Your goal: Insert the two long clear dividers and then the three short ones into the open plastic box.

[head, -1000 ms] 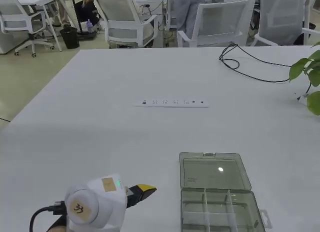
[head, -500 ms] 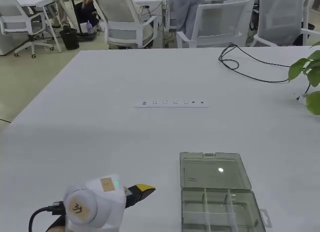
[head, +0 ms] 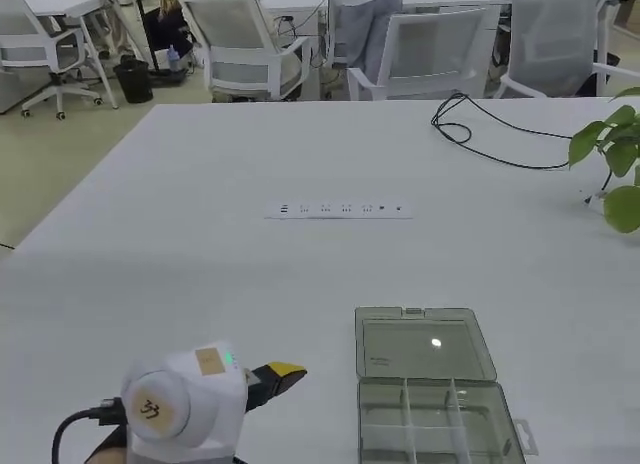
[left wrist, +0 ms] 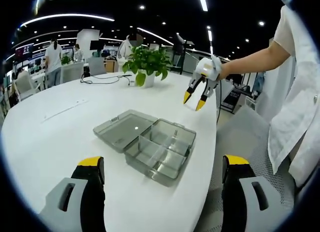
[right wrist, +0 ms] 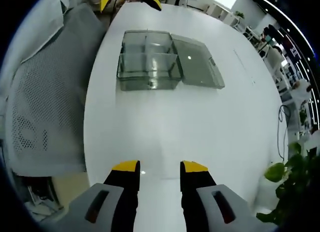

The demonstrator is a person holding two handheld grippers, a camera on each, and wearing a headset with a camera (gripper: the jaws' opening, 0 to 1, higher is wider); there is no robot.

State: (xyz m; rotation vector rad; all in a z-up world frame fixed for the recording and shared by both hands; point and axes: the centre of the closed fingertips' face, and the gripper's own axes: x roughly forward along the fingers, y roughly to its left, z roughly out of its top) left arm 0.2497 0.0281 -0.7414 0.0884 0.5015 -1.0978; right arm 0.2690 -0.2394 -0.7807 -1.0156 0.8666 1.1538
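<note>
The clear plastic box (head: pixel 430 424) lies open on the white table at the lower right of the head view, its lid (head: pixel 425 346) folded flat behind it. Clear dividers (head: pixel 405 404) stand inside and split it into several compartments. My left gripper (head: pixel 278 374) hovers left of the box, pointing at it. In the left gripper view it (left wrist: pixel 162 164) is open wide with the box (left wrist: pixel 160 147) ahead. Beyond the box a bare arm holds my right gripper (left wrist: pixel 193 100), slightly open and empty. In the right gripper view, the right gripper (right wrist: pixel 159 167) hangs over bare table, well short of the box (right wrist: pixel 147 59).
A white power strip (head: pixel 340 209) lies mid-table, and a black cable (head: pixel 470 134) curls at the back right. A potted plant (head: pixel 610 174) stands at the right edge. Office chairs (head: pixel 240 44) line the far side. A mesh chair (right wrist: pixel 45 102) sits beside the table's near edge.
</note>
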